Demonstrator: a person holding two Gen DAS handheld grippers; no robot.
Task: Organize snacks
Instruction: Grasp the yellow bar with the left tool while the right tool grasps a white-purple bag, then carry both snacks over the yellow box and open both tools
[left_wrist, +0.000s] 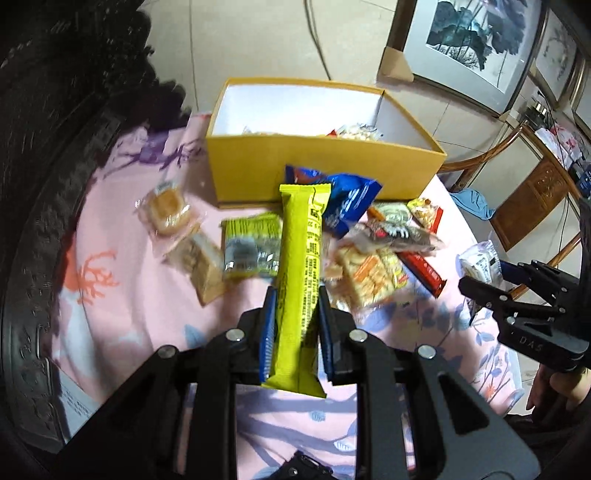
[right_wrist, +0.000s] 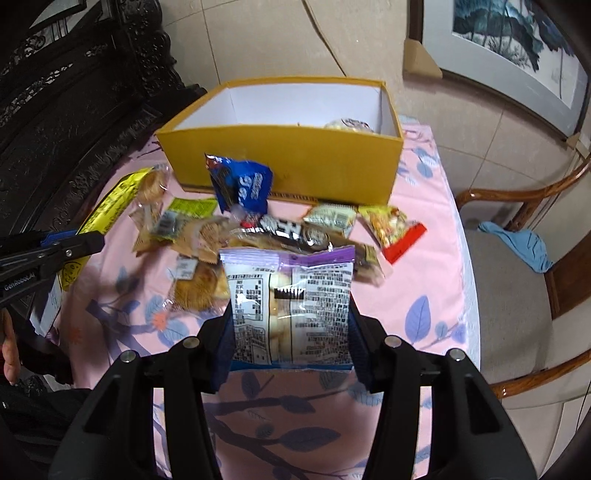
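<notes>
My left gripper (left_wrist: 295, 295) is shut on a long yellow snack bar (left_wrist: 299, 266) and holds it above the pink cloth, pointing at the yellow box (left_wrist: 321, 170). My right gripper (right_wrist: 290, 306) is shut on a clear and purple bag of small buns (right_wrist: 290, 306), also above the cloth. The box (right_wrist: 280, 155) is open, white inside, with a few snacks at its right end. A blue packet (right_wrist: 242, 184) leans on the box front. Several loose snacks (right_wrist: 280, 232) lie in a pile between the grippers and the box. The right gripper shows in the left wrist view (left_wrist: 480, 291).
The pink floral tablecloth (right_wrist: 417, 295) covers a small table. Dark carved furniture (right_wrist: 66, 103) stands at the left. A wooden chair (right_wrist: 524, 266) with a blue cloth on it stands at the right. Framed pictures (right_wrist: 517, 55) lean on the wall behind.
</notes>
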